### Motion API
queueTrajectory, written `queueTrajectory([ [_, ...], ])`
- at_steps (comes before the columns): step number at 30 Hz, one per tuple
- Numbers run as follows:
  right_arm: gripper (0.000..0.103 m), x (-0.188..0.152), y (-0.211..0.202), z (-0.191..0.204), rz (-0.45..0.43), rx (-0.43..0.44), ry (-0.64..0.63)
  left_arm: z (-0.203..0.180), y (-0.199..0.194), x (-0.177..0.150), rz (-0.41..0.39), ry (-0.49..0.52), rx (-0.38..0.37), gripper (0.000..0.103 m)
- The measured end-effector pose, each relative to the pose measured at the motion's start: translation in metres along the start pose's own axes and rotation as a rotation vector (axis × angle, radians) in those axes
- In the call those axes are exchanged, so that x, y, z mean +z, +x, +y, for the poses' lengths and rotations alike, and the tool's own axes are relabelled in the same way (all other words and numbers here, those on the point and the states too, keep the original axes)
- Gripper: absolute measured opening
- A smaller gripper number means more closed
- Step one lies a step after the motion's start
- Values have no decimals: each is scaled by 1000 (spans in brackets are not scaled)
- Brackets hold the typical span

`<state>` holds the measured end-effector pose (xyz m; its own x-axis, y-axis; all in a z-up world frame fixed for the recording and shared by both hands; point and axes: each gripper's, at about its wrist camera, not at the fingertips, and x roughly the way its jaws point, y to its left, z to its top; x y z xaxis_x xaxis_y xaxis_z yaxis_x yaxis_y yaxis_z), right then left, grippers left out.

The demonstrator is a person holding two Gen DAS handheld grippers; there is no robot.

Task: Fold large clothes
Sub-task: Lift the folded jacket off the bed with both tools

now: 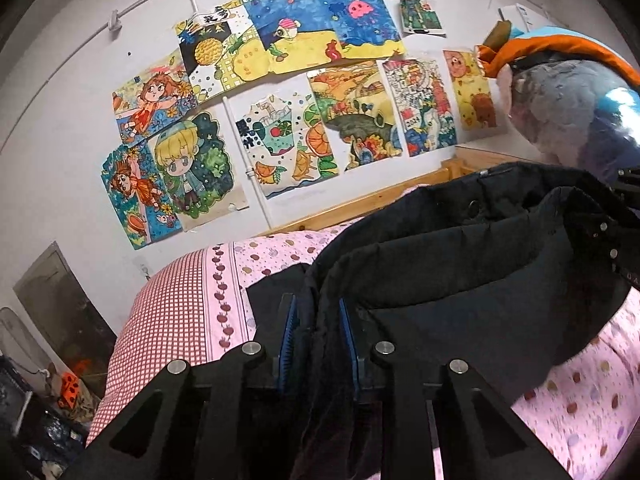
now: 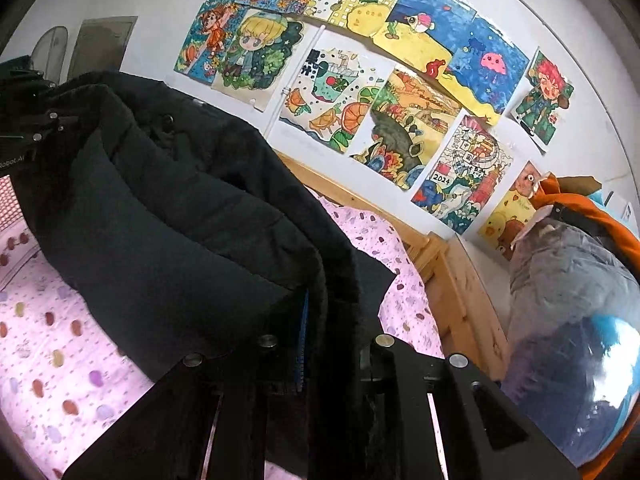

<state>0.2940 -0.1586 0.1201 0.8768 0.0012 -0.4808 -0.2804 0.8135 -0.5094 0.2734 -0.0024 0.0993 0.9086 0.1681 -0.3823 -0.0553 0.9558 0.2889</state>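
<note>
A large black padded jacket (image 1: 460, 256) hangs lifted above a pink dotted bed sheet (image 1: 580, 392). My left gripper (image 1: 318, 320) is shut on one edge of the jacket, the fabric pinched between its blue pads (image 1: 289, 332). In the right wrist view my right gripper (image 2: 332, 320) is shut on another edge of the same jacket (image 2: 168, 216), which drapes away to the left toward the other gripper (image 2: 28, 128). The sheet (image 2: 52, 364) lies below. The right gripper's far finger is hidden by fabric.
A wall of children's drawings (image 1: 288, 92) stands behind the bed. A wooden bed frame (image 2: 452, 280) runs along the wall. A plastic bag of soft items (image 2: 576, 312) sits at the right. A red checked cover (image 1: 168, 320) and floor clutter (image 1: 36, 412) lie at the left.
</note>
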Motion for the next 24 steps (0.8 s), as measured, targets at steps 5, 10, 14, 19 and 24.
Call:
queueTrajectory([
  [5, 14, 11, 33, -2, -12, -16, 1, 0, 26, 13, -8, -18, 17, 17],
  [10, 14, 16, 61, -4, -38, -24, 23, 0, 56, 22, -3, -28, 41, 15],
  [14, 14, 19, 82, -3, -78, -38, 35, 2, 81, 29, 14, -78, 57, 14],
  [19, 14, 22, 108, -3, -106, -38, 71, 7, 111, 33, 49, -170, 39, 14],
  [24, 12, 27, 127, -3, -120, -46, 86, 0, 130, 33, 23, -140, 62, 13],
])
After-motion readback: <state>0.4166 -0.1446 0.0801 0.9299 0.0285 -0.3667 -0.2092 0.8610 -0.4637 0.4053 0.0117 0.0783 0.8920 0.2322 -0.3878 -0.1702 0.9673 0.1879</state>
